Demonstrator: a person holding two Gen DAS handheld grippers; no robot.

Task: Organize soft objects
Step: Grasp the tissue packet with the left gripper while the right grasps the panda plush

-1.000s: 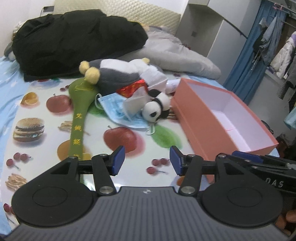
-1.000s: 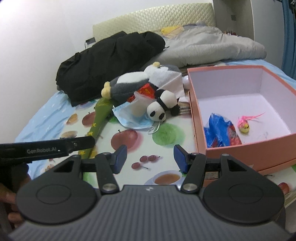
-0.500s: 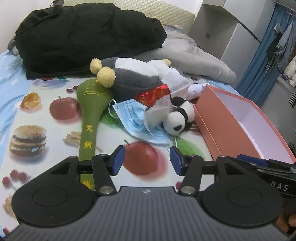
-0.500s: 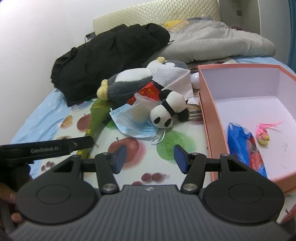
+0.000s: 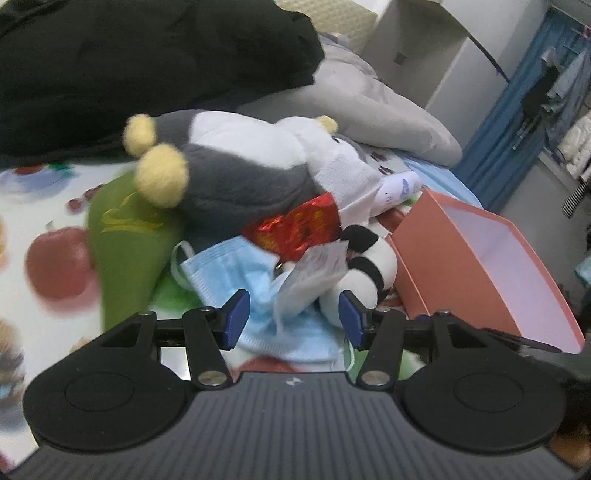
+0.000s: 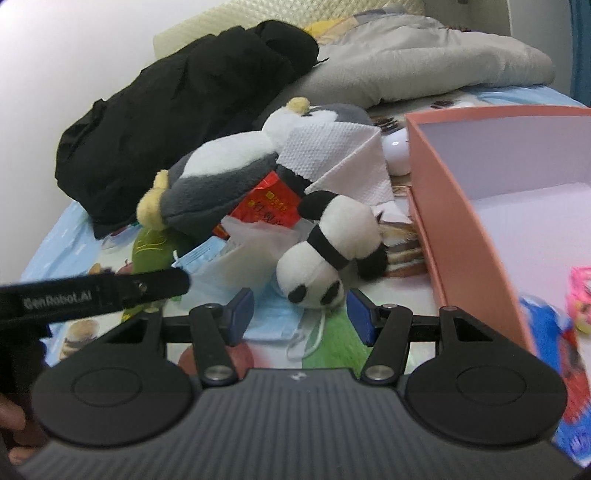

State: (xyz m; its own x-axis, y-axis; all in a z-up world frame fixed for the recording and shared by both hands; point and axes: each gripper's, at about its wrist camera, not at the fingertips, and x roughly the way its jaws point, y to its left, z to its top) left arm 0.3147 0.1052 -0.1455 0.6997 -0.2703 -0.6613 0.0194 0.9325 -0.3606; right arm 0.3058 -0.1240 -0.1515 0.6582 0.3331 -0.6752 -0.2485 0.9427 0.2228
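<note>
White walls [image 6: 74, 55], quilted headboard [image 6: 192, 29], blue curtain [image 5: 517, 110].

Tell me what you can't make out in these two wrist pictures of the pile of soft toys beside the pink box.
- Pink cardboard box, left wrist view: its near wall hides the floor and contents.
- Green embroidered cloth paddle, right wrist view: mostly hidden by the grey and white plush penguin and the left gripper's black body.
- Blue face mask, left wrist view: blurred, partly under a white tissue.
- Red foil packet: print too small.
</note>
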